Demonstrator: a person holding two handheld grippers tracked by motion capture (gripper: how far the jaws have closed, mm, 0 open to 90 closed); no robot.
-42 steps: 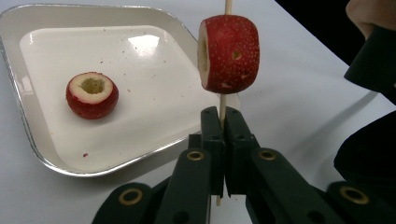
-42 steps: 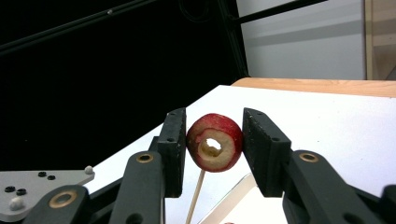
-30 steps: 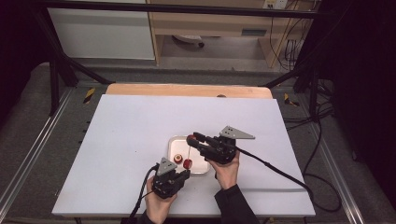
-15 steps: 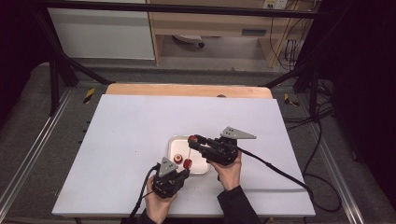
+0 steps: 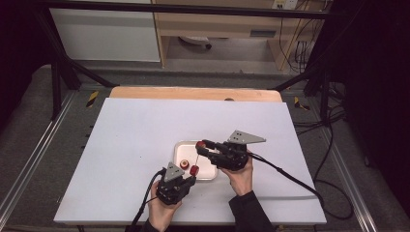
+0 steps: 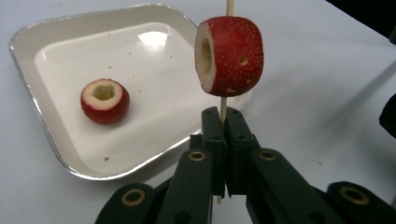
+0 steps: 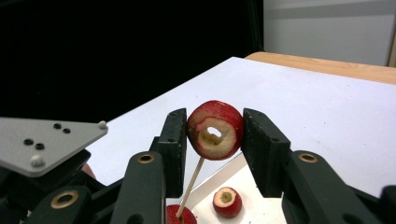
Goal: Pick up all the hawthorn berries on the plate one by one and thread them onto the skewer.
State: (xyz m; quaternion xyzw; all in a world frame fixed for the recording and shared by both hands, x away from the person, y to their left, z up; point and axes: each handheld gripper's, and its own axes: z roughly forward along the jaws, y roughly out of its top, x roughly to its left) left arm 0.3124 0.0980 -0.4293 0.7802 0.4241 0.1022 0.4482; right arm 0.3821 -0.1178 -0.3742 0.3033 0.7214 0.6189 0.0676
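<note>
My left gripper (image 6: 223, 122) is shut on a thin wooden skewer (image 6: 223, 106) that stands upright, with a cored red fruit (image 6: 231, 56) threaded on it above the jaws. My right gripper (image 7: 215, 133) is shut on a second cored red fruit (image 7: 215, 129), held just over the skewer's tip (image 7: 198, 168). A third cored fruit (image 6: 105, 100) lies in the white tray (image 6: 46, 116). In the high view both grippers meet over the tray (image 5: 211, 173), left gripper (image 5: 189, 178) near its front edge, right gripper (image 5: 199, 145) at its back right.
The tray sits on a white table sheet (image 5: 135, 135) with a wooden strip (image 5: 193, 94) along the far edge. Cables (image 5: 285, 174) trail from the grippers over the right and front of the table. Metal frame rails (image 5: 29, 159) flank the table.
</note>
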